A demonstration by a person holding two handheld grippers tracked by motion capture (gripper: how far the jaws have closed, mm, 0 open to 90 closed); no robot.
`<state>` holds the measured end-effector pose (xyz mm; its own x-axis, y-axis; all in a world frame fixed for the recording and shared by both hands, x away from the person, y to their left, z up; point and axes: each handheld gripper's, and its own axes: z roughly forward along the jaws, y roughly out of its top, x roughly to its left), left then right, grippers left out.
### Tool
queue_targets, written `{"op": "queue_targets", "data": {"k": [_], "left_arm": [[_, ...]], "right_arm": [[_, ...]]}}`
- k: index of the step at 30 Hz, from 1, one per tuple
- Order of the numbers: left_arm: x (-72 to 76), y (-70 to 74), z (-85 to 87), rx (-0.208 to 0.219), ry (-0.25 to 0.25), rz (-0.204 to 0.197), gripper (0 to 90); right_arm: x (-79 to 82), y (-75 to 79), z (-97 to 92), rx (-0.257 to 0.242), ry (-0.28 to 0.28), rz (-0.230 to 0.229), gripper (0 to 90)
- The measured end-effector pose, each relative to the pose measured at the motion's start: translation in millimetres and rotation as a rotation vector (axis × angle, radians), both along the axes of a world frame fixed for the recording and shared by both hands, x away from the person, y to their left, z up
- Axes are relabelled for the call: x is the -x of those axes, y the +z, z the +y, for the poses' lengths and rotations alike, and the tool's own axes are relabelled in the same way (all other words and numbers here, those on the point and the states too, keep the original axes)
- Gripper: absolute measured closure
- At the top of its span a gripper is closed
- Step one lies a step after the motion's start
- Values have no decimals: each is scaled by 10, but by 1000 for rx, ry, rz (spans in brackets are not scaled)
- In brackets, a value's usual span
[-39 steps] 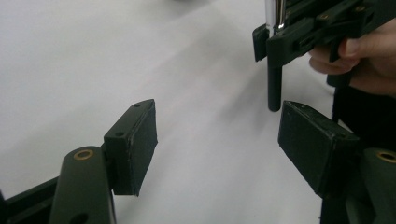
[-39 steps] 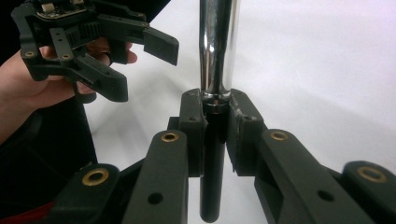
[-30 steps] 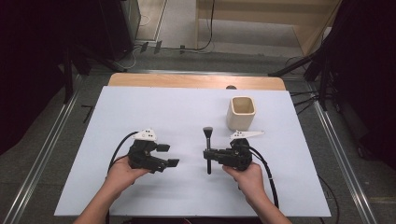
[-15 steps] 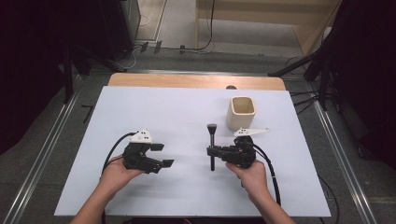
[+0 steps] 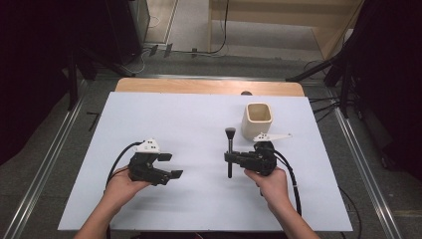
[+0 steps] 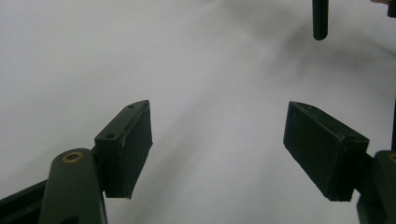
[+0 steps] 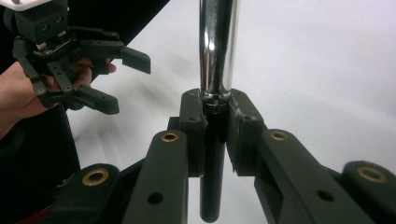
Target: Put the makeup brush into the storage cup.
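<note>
Across the white worktop [image 5: 164,109], stood a cream cup [image 5: 258,120] at the far right, with a makeup brush [image 5: 230,149] just short of it and clamped at mid-handle in the right hand-held gripper [image 5: 232,158], bristles toward the cup and the brush lifted slightly off the surface. Judged to be the carrying step, the brush gripped but not yet in the cup; called next for swinging it upright over the rim and lowering it in. Held idle and well apart to the left, the left hand-held gripper [image 5: 170,166], jaws spread and nothing between them.
</note>
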<state>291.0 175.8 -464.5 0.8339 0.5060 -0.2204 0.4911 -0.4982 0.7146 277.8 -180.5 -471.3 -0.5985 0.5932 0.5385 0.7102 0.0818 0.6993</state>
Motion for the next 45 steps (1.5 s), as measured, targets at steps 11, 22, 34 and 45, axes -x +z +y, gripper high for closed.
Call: {"op": "queue_targets", "data": {"k": [11, 22, 34, 45], "left_arm": [[25, 1, 32, -4, 9, -4, 246], [42, 0, 52, 0, 15, -3, 246], [44, -7, 52, -12, 1, -10, 246], [46, -10, 53, -13, -2, -9, 246]], "right_arm": [[-43, 44, -56, 0, -10, -11, 796], [-86, 98, -143, 1, -30, -15, 797], [-140, 171, -295, 7, -62, -31, 796], [-188, 264, -421, 23, -96, -43, 797]]}}
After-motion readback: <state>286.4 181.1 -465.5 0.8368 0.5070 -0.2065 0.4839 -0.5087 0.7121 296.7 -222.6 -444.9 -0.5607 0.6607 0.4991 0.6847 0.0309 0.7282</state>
